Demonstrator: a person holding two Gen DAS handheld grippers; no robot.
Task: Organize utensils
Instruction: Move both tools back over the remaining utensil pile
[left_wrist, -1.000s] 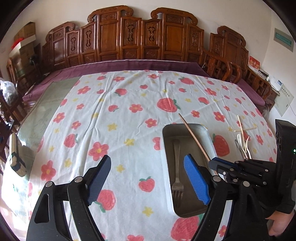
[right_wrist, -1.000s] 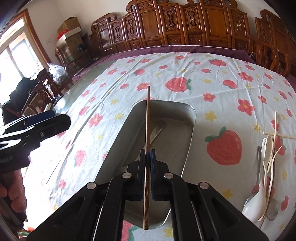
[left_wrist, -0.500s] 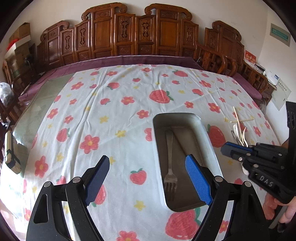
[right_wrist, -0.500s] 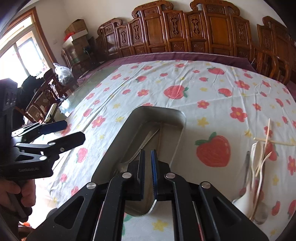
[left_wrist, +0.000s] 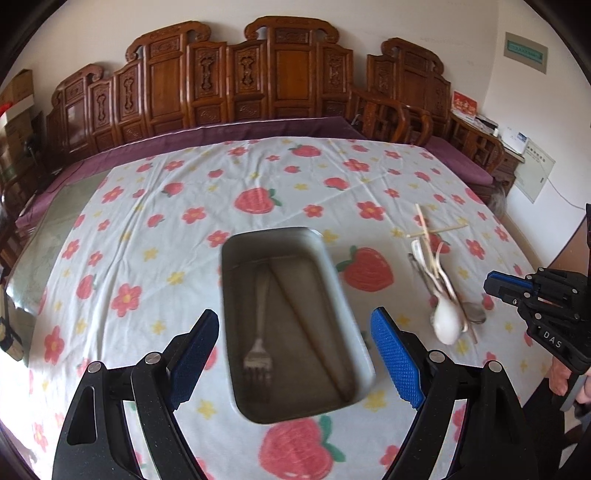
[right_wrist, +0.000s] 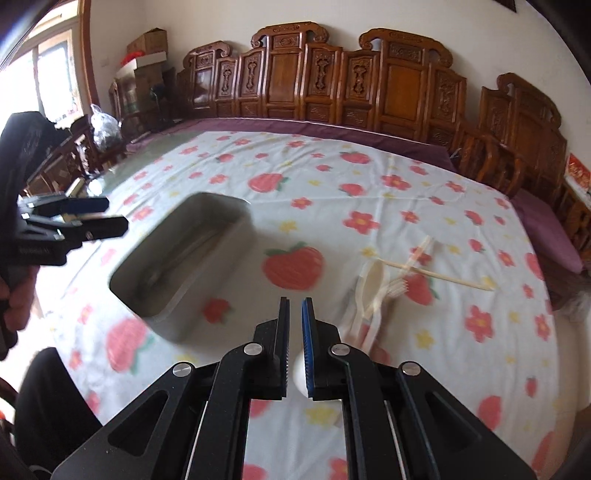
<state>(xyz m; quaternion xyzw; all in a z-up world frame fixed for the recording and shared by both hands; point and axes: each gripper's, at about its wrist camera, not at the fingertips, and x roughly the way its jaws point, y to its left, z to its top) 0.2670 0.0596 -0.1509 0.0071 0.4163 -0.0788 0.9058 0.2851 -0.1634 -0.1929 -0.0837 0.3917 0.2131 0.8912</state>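
Note:
A grey metal tray (left_wrist: 236, 332) lies on the strawberry-print tablecloth and holds a metal fork (left_wrist: 258, 332) and a brown chopstick (left_wrist: 306, 332). It also shows in the right wrist view (right_wrist: 207, 269). My left gripper (left_wrist: 293, 354) is open and empty, hovering over the tray's near end. My right gripper (right_wrist: 294, 314) is empty, its jaws a narrow gap apart, right of the tray and near a pile of utensils (left_wrist: 443, 295): a white spoon, metal pieces, a pale plastic fork (right_wrist: 395, 286) and chopsticks (right_wrist: 436, 275).
Carved wooden chairs (left_wrist: 258, 88) line the table's far side. The table's right edge (left_wrist: 532, 258) runs near the utensil pile. The right gripper (left_wrist: 532, 295) shows at the right of the left wrist view.
My right gripper let go of the brown chopstick, which now lies in the tray. It then swung right toward the utensil pile. My left gripper shifted over the tray.

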